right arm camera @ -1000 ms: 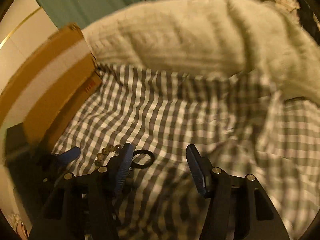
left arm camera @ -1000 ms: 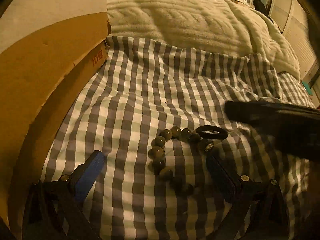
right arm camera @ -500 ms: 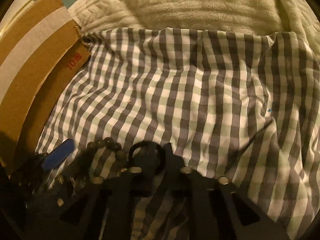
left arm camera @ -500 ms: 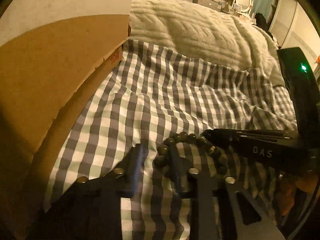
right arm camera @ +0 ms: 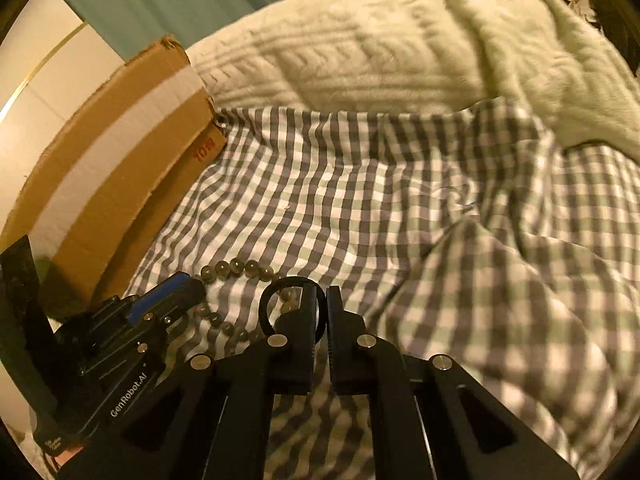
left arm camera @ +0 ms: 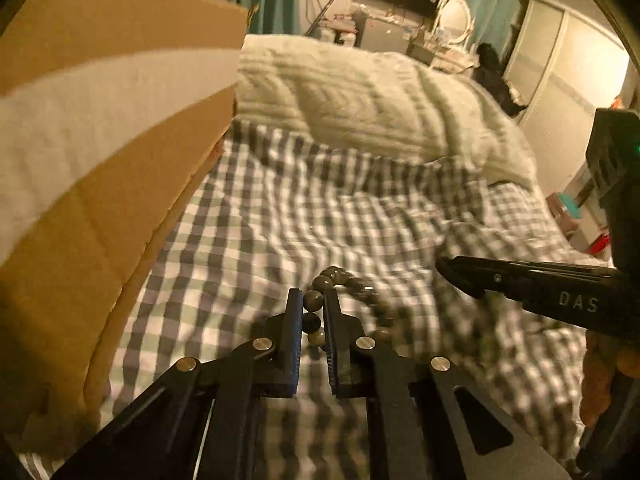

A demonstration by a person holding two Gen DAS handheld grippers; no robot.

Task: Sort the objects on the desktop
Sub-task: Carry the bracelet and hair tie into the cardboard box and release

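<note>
Left wrist view: left tongs (left arm camera: 312,320) closed on a bead bracelet (left arm camera: 344,280), a few greenish-brown beads pinched between the two black pads, the rest of the string curving away to the right, blurred, over a grey-and-white checked sheet (left arm camera: 280,220) on the bed. At right, seen side-on, the right tongs (left arm camera: 460,274) reaching in low over the sheet, near the bracelet's far end; open or closed, cannot tell from this angle. At left, close by, a cardboard box (left arm camera: 100,160) with a broad pale tape stripe, standing against the sheet's edge. Beyond the sheet, a cream knitted blanket (left arm camera: 360,100) heaped across the bed. Right wrist view: right tongs (right arm camera: 321,300) clamped on a black ring (right arm camera: 266,300), its right side nipped between the pads, the loop standing out to the left of them. Bead bracelet (right arm camera: 236,268) lying just past and through the ring's opening, part of it running down to the left tongs (right arm camera: 188,286), blue pad showing, at lower left. Checked sheet (right arm camera: 400,200) rumpled, folded up at right. Cardboard box (right arm camera: 120,152) at left, red print on its lower flap. Cream knitted blanket (right arm camera: 380,40) behind.
</note>
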